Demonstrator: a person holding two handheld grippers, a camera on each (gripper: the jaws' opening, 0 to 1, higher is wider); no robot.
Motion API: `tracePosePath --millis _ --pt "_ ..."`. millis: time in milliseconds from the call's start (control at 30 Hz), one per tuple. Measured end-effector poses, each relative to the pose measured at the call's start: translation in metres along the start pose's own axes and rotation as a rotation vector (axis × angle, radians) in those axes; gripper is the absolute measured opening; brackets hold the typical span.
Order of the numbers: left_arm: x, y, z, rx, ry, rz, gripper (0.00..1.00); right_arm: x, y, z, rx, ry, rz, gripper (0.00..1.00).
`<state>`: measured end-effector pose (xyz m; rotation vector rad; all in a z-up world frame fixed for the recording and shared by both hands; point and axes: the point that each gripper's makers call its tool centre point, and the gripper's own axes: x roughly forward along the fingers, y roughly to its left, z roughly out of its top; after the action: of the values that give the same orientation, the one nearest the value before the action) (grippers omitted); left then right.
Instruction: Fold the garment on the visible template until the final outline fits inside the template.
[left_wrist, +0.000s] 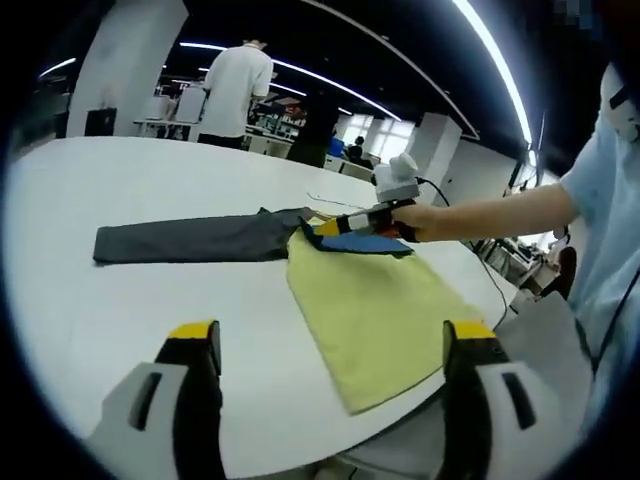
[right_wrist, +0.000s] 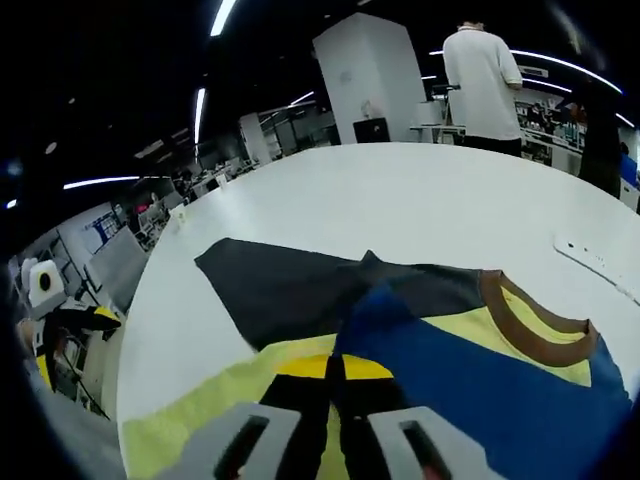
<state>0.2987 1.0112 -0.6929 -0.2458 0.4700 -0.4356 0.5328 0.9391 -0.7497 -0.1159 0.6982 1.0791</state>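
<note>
Garment (left_wrist: 330, 275) lies flat on the white table (left_wrist: 120, 300), grey sleeve (left_wrist: 190, 240) stretched out. Right gripper (right_wrist: 335, 385) is clamped on a blue fabric edge (right_wrist: 400, 330); left gripper (left_wrist: 330, 355) hovers wide, empty. Best to carry the fold over low and square, keeping the cloth taut.

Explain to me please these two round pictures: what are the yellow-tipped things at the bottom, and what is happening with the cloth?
No robot here: a person holds tongs in each hand, each carrying its own camera. In the left gripper view, the left tongs hang open above a white table, and the person's hand brings the right tongs from the right. On the table lies a garment, yellow and blue with a dark grey sleeve spread out. The right gripper view looks along the right tongs, shut on the garment near its brown collar. Another person stands behind.
</note>
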Motion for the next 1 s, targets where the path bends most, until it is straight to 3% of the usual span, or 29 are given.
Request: tracePosePath --millis 67,200,300,367,533,833,1000 --pt "0.001 0.0 -0.002 0.017 0.018 -0.007 0.89 -0.005 0.001 0.001 -0.004 -0.013 0.001 0.09" --pt "0.004 0.0 -0.004 0.04 0.036 -0.018 0.89 -0.019 0.0 0.001 0.005 -0.026 0.016 0.14" --pt "0.005 0.0 -0.003 0.049 0.038 -0.028 0.89 -0.027 -0.003 0.001 0.014 -0.027 0.026 0.26" --pt "0.006 -0.001 -0.002 0.052 0.039 -0.034 0.89 -0.035 0.004 0.001 -0.002 -0.025 0.085 0.33" --pt "0.009 -0.001 -0.001 0.067 0.045 -0.054 0.89 -0.057 0.003 -0.002 0.006 -0.015 0.118 0.52" --pt "0.014 0.0 -0.002 0.091 0.065 -0.088 0.89 -0.1 -0.024 -0.009 0.094 -0.026 0.104 0.75" --pt "0.014 -0.004 -0.002 0.09 0.066 -0.095 0.89 -0.124 -0.052 -0.015 0.176 -0.053 0.044 0.76"
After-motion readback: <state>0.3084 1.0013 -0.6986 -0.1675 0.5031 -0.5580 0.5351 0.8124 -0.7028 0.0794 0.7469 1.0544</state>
